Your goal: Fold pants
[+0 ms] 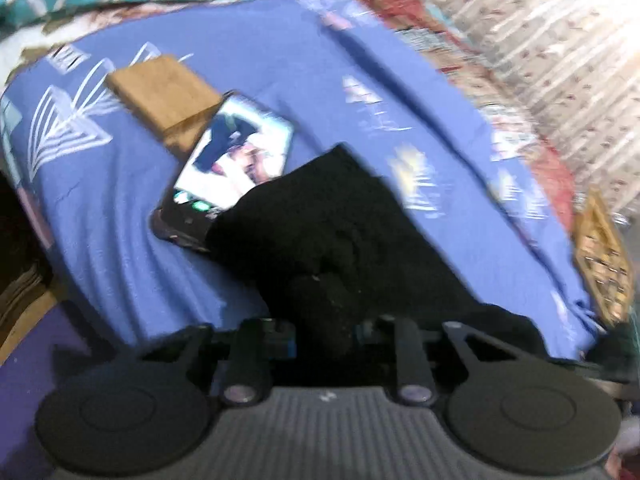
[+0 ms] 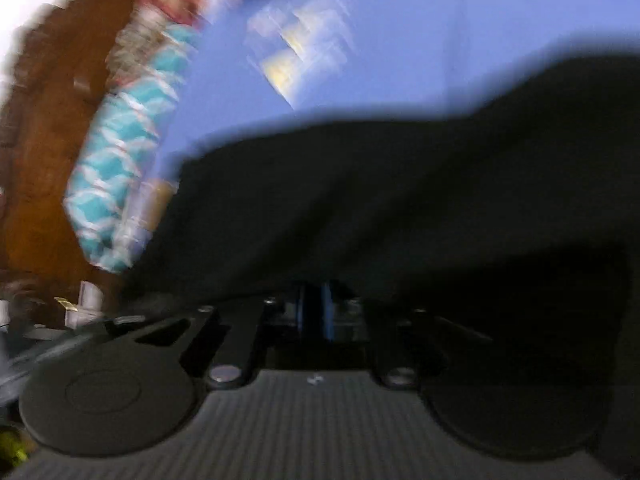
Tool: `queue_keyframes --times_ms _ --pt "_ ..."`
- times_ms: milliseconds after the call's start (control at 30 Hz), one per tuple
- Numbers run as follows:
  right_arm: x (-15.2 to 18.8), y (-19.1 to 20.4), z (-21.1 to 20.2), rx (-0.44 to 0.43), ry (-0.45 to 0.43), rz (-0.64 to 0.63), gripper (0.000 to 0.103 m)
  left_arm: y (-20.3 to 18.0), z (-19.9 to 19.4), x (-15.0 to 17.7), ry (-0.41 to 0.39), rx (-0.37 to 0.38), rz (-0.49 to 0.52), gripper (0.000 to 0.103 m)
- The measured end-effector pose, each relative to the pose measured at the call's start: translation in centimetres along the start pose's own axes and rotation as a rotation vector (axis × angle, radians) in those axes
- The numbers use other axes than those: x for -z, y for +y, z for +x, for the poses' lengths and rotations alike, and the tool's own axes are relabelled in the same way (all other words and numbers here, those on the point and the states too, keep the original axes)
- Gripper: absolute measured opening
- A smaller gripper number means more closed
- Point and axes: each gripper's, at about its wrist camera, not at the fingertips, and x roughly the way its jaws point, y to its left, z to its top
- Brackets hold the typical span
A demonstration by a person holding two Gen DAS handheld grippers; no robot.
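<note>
Pants in both grips, phone at the far edge

Pants (image 1: 340,216): black, on the blue sheet (image 1: 260,60), long axis running up-left from the left gripper (image 1: 320,332), whose narrow jaws pinch a bunch of the cloth. Right gripper (image 2: 316,312): shut, cloth draped over it; grip likely. Phone (image 1: 228,168): touching the pants' far edge, its lower corner under it, with a wooden block (image 1: 160,96) just behind; both in a fold's path.

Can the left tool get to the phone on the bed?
Probably not right now: the left tool is shut on the black pants, whose edge covers a corner of the phone.
</note>
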Motion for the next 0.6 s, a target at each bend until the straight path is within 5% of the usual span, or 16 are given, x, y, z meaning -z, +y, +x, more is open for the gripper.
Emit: queue_keyframes --times_ms 167,367,467,600 --pt "-0.2 -1.5 -3.3 -0.075 -0.051 0.077 0.009 -8.7 -3.5 3.4 -0.144 0.025 0.407 0.018" --pt "1.7 -6.8 -11.9 -0.168 -0.248 0.188 0.012 -18.3 -2.5 9.1 -0.106 0.18 0.826 0.019" --pt "3.3 -9.8 -15.8 -0.156 -0.351 0.249 0.029 -21.6 -0.5 12.3 -0.043 0.213 0.968 0.028" --pt "5.3 -12.9 -18.8 -0.115 -0.469 0.328 0.036 -23.2 2.2 14.0 0.094 0.203 0.96 0.033"
